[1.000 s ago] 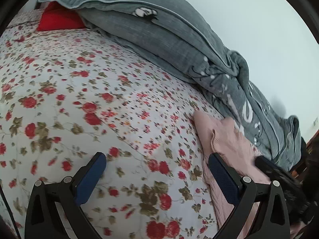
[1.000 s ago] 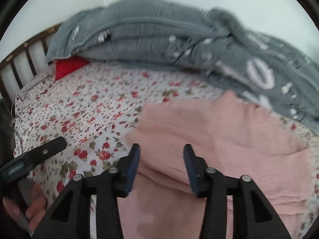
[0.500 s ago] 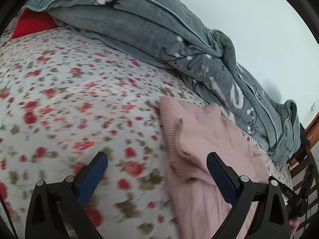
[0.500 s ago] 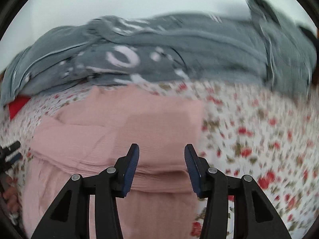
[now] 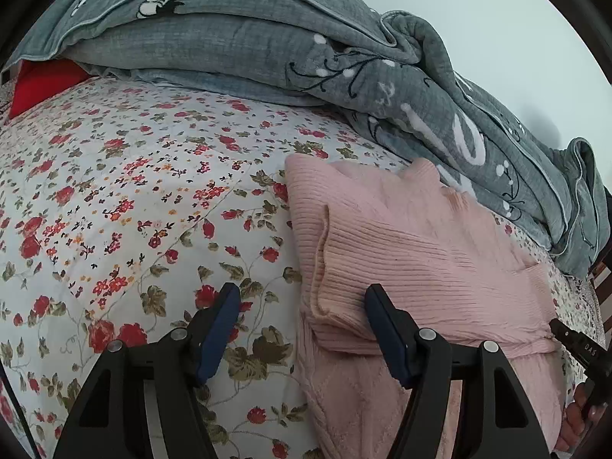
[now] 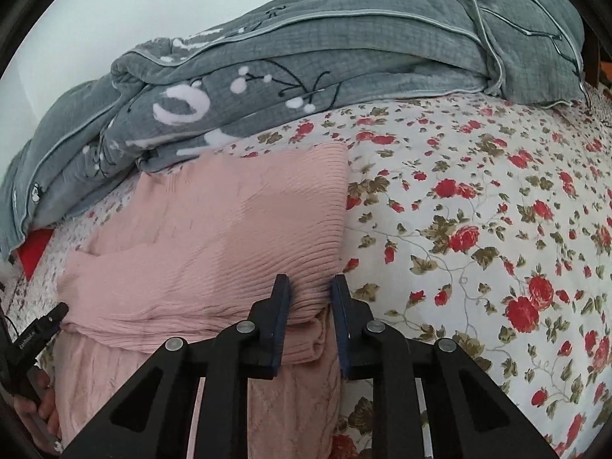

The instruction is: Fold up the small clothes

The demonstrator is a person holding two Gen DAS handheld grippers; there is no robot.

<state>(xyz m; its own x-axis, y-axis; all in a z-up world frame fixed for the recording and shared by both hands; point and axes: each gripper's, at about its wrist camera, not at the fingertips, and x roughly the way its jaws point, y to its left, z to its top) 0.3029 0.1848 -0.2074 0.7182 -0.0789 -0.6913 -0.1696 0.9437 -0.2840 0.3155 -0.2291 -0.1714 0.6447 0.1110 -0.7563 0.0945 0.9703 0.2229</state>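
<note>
- Pink ribbed knit garment point(image 5: 413, 252), partly folded, lies on the floral red-rose bedsheet point(image 5: 134, 191), its far end close against the bunched grey quilt point(image 5: 267, 46) along the bed's far edge.
- Left gripper point(image 5: 302, 329): fingers wide, straddling the garment's folded edge, gripping nothing.
- Right gripper point(image 6: 310, 321): fingers narrow around the opposite folded edge; contact unclear.
- Risk: closing on only the top layer would drag the fold open.
- Risk: uneven pulls skew the knit.
</note>
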